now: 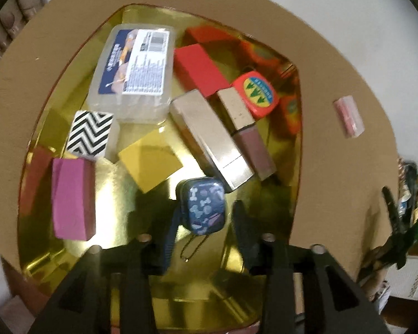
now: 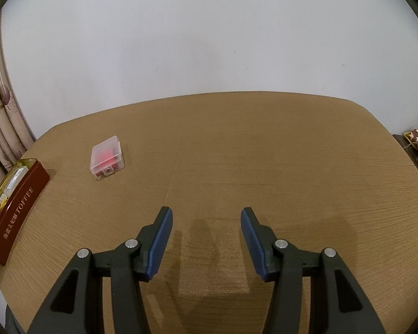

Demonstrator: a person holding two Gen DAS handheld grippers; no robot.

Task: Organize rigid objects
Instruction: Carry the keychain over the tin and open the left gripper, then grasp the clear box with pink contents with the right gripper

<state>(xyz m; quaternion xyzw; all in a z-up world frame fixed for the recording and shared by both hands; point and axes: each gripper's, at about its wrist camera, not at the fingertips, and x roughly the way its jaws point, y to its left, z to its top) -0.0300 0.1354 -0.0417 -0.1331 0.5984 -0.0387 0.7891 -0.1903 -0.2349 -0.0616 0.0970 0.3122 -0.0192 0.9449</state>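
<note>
L gripper [image 1: 206, 208] pointed steeply down into the gold-lined tin [image 1: 295, 150] on the wooden table [image 1: 334, 64]. Its jaws stood a little apart w/ the small blue bone-print case [image 1: 202, 206] between them; pads looked off the case, which lay on the tin floor, cord trailing toward the camera. Around it in the tin: magenta block [image 1: 72, 197], yellow block [image 1: 150, 161], zigzag b/w box [image 1: 89, 133], clear labelled plastic box [image 1: 136, 69], red block [image 1: 197, 69], two metallic cases [image 1: 211, 139], red tape measure [image 1: 257, 93]. R gripper [image 2: 206, 217] hovered over bare table, jaws apart, nothing in them. Small clear box w/ red contents [image 2: 107, 157] lay on the table, near the tin's maroon TOFFEE side.
</note>
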